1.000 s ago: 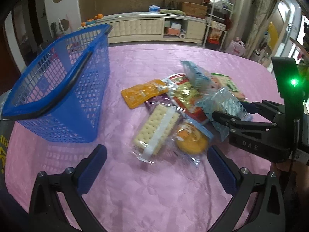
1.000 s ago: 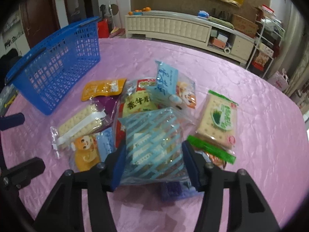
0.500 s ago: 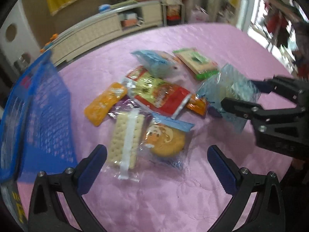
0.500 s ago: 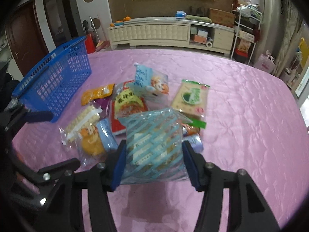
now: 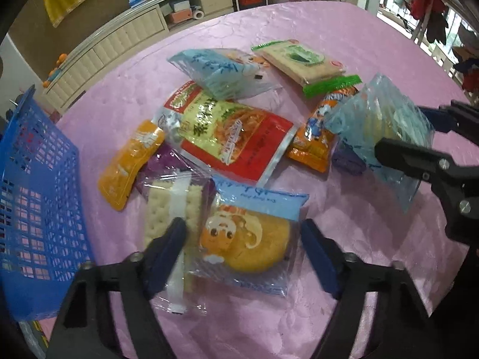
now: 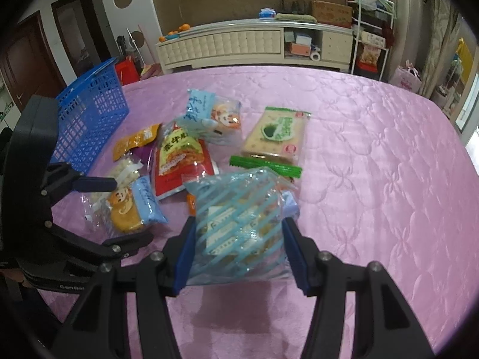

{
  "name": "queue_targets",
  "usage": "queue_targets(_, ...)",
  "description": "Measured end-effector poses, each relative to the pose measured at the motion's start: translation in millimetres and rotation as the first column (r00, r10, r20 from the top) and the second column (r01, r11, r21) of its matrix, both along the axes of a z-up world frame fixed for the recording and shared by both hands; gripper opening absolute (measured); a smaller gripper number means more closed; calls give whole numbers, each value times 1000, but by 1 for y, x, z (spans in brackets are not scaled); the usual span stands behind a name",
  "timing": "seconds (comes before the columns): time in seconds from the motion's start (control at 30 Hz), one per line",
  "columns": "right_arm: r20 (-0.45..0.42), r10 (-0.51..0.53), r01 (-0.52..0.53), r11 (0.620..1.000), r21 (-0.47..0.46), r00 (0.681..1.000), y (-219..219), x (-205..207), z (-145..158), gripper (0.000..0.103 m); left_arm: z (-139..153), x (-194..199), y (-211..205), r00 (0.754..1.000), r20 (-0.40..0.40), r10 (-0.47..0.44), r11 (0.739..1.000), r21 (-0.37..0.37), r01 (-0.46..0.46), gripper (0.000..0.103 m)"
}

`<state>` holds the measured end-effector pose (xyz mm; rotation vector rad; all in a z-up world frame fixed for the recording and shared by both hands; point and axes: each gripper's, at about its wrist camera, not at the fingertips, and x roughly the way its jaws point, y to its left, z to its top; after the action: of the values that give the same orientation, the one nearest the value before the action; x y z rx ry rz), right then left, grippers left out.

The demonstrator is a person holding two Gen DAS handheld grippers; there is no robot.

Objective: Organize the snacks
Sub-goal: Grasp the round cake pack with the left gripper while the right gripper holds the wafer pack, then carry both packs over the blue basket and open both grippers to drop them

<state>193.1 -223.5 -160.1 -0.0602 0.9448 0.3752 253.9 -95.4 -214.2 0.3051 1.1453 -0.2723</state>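
A pile of snack packs lies on the pink quilted table (image 6: 374, 155). My right gripper (image 6: 241, 254) is shut on a clear pack with light blue stripes (image 6: 239, 227), held above the table; it also shows in the left wrist view (image 5: 380, 131). My left gripper (image 5: 242, 254) is open, its fingers on either side of a round cake pack with a cartoon face (image 5: 248, 239), low over it. A white cracker pack (image 5: 170, 209) lies under the left finger. A blue basket (image 5: 33, 197) stands at the left, also in the right wrist view (image 6: 92, 113).
Also in the pile are a red and yellow bag (image 5: 230, 137), an orange pouch (image 5: 131, 161), a light blue pack (image 5: 221, 71), a green cracker pack (image 5: 299, 59) and an orange cartoon pack (image 5: 314, 137). A cream sideboard (image 6: 239, 45) stands behind the table.
My left gripper has come down and forward over the cake pack and its fingers have narrowed around it. My right gripper has lifted the striped pack a little higher.
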Motion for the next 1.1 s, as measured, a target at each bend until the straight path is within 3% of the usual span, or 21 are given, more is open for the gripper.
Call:
queue_targets(0.1, -2, 1, -1, 1000, -4, 1000, 1, -1, -2, 60, 4, 2, 8, 999, -23, 25, 998, -53, -26, 52)
queue_targets(0.27, -23, -6, 6, 1000, -1, 1000, 1, -1, -7, 60, 5, -6, 13, 998, -21, 61, 994, -89, -62, 51)
queue_targets(0.57, 11, 18, -18, 1000, -8, 1000, 13, -15, 17, 59, 44, -37, 33, 992, 53, 112, 979, -179, -101, 50)
queue_targets(0.87, 101, 48, -44, 998, -48, 994, 43, -51, 73, 59, 97, -72, 71, 976, 163, 145, 963, -251, -101, 50)
queue_targets(1.1, 157, 94, -91, 996, -27, 983, 81, -63, 109, 59, 137, -91, 121, 948, 240, 207, 952, -274, -138, 50)
